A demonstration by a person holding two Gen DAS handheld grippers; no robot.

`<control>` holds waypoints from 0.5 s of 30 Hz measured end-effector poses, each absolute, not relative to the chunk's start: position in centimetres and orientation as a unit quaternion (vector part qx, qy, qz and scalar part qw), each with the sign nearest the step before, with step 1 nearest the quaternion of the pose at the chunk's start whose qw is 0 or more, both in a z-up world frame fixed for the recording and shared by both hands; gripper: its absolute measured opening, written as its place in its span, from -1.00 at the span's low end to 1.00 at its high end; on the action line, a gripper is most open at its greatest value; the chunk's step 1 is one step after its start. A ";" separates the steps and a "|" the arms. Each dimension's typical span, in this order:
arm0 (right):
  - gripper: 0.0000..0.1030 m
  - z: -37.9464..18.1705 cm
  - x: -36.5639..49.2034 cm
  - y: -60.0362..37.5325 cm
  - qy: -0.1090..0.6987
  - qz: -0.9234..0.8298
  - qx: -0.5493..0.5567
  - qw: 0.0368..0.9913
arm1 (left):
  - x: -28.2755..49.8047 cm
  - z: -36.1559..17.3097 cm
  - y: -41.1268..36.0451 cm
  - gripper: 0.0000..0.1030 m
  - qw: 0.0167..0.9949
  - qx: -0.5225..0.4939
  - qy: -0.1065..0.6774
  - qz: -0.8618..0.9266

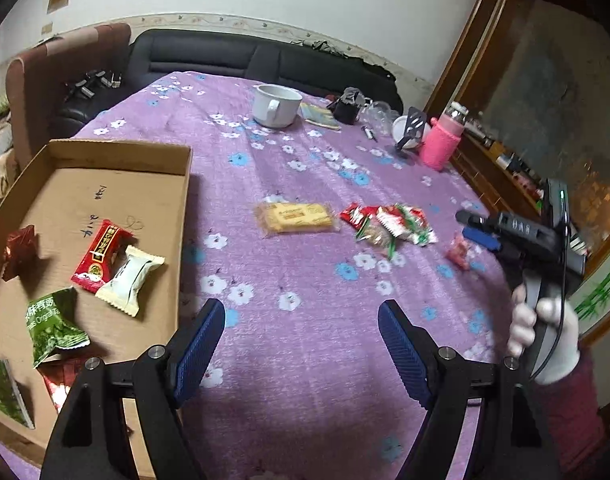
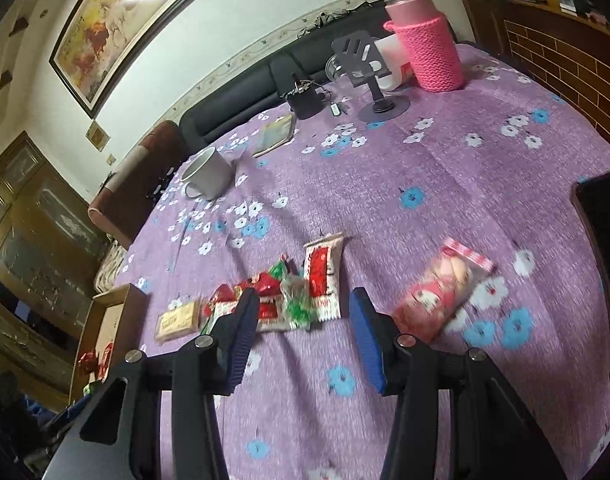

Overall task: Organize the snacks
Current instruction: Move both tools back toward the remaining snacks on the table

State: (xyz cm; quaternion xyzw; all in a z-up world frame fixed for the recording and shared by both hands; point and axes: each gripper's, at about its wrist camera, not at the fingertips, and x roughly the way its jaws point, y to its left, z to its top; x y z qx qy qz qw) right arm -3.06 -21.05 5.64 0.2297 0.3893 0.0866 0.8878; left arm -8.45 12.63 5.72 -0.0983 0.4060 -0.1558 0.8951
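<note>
A shallow cardboard box (image 1: 117,184) lies at the left with a red packet (image 1: 101,258), a white packet (image 1: 131,280), a green packet (image 1: 55,326) and a dark red one (image 1: 19,252) inside. On the purple cloth lie a yellow biscuit pack (image 1: 295,218), a pile of red, white and green packets (image 1: 389,224) and a pink packet (image 1: 459,252). My left gripper (image 1: 301,320) is open over bare cloth beside the box. My right gripper (image 2: 305,312) is open, low over the cloth just short of the pile (image 2: 301,292), with the pink packet (image 2: 441,292) to its right.
A white mug (image 1: 275,106), a pink knitted bottle (image 1: 439,142), a grey phone stand (image 2: 369,76) and small black items stand at the table's far side. A dark sofa (image 1: 233,56) is behind. A gloved hand (image 1: 545,336) holds the right gripper. A dark flat object (image 2: 601,260) lies at the right edge.
</note>
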 end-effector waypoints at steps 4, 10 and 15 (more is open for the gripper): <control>-0.10 5.9 -1.2 -18.9 0.394 0.109 0.211 0.888 | -8.7 5.3 12.4 0.60 0.893 -0.092 0.411 -0.158; -0.36 5.4 1.6 -14.7 0.415 0.121 0.169 0.886 | -9.1 5.7 12.3 0.60 0.895 -0.088 0.407 -0.159; -0.77 3.6 2.3 -11.9 0.456 0.112 0.116 0.875 | -8.9 6.4 12.1 0.60 0.900 -0.072 0.402 -0.155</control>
